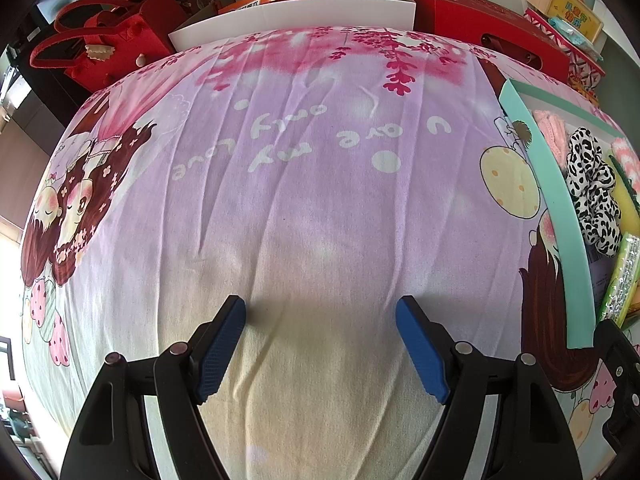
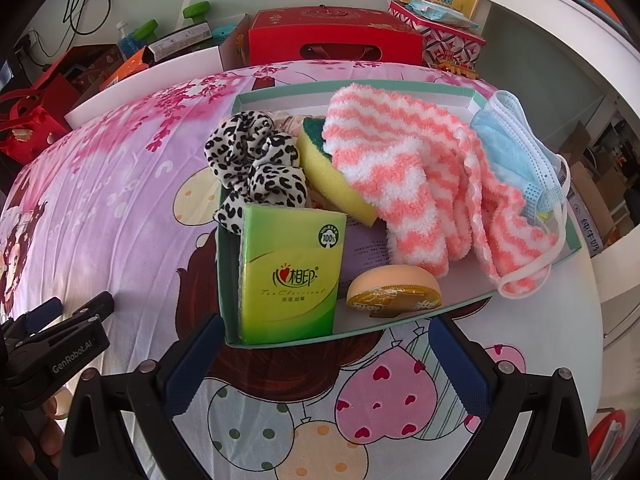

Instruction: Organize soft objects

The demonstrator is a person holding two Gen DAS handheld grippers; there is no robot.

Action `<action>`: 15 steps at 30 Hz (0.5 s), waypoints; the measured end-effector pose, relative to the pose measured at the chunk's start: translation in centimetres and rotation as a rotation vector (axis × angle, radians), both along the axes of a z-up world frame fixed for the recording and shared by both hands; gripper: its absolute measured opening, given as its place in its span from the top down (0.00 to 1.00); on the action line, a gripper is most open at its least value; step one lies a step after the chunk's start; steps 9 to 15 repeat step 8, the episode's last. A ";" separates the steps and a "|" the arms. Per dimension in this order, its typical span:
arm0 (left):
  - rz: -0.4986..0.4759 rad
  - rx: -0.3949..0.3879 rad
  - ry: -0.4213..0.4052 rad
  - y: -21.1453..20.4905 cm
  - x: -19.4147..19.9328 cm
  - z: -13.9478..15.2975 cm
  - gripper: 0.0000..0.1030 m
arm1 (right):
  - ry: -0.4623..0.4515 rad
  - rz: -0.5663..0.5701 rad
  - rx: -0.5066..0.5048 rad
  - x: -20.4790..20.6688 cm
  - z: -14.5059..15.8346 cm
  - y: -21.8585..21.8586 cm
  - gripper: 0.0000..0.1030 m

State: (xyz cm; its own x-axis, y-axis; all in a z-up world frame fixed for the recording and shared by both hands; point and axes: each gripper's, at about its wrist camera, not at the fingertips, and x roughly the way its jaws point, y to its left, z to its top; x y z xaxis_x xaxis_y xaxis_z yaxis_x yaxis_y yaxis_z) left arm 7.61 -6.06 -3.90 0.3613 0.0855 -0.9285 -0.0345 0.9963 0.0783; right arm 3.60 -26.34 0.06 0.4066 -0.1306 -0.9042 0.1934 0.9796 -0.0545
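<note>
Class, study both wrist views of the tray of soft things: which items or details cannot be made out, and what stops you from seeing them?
- Right wrist view: the far end of the yellow sponge is covered by the striped sock.
- Right wrist view: a pale item behind the spotted scrunchie is mostly hidden, so its kind is unclear.
- Left wrist view: the tray is cut off by the right edge.
- Right wrist view: small print on the tissue pack is too tiny.

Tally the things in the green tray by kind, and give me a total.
In the tray, right wrist view:
Scrunchie: 1
Sponge: 1
Striped sock: 1
Face mask: 1
Tissue pack: 1
Round puff: 1
Total: 6, though more may lie hidden underneath.
</note>
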 end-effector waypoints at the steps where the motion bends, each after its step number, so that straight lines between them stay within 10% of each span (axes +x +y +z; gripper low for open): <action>1: 0.000 0.000 0.000 0.0 0.0 0.0 0.24 | 0.000 0.000 0.000 0.0 0.0 0.0 0.00; 15: -0.002 0.009 -0.007 -0.2 -0.3 0.2 0.24 | 0.000 0.000 0.000 -0.1 0.0 0.0 0.00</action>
